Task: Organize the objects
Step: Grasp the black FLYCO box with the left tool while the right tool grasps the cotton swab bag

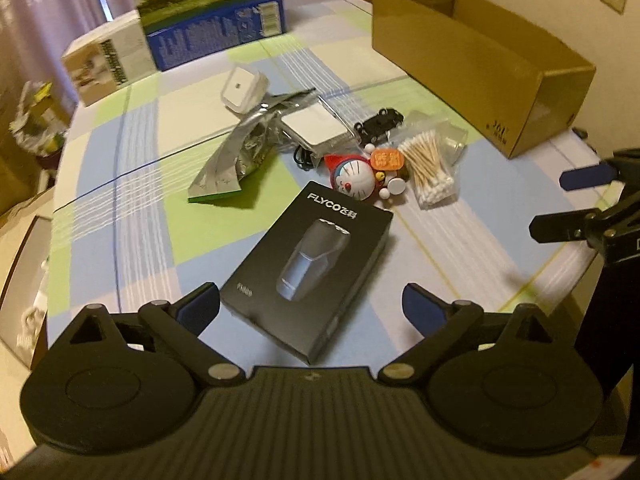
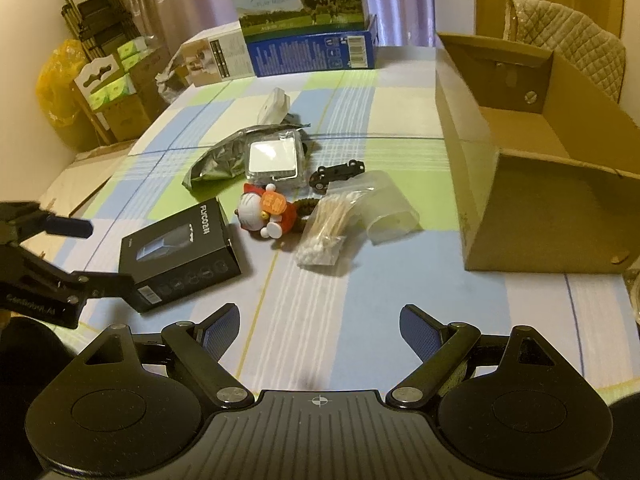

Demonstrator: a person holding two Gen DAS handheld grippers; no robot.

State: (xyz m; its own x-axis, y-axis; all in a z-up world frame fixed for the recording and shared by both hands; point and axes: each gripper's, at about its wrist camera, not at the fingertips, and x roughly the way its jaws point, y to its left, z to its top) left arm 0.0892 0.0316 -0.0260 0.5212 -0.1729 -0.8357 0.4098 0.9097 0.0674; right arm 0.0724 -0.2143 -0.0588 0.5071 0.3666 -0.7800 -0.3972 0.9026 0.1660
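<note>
The black box (image 1: 308, 276) lies flat on the surface (image 1: 120, 184) just ahead of the left tongs (image 1: 312, 306) — both tongs, the right tongs (image 2: 320, 330) too, gape wide, empty.

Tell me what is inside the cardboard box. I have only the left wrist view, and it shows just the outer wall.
Observer: The right wrist view looks into the cardboard box. Its top is open and nothing shows in the part of the inside that is visible.
Operator: Report how my left tool sits against the black shaver box.
Observer: The left tool is open. One finger is at the near corner of the shaver box and the other is out over the tablecloth. I cannot tell whether it touches.
Operator: Check behind the Doraemon toy.
Observer: A brown braided cord lies just behind the Doraemon toy, on the cotton swab side.
</note>
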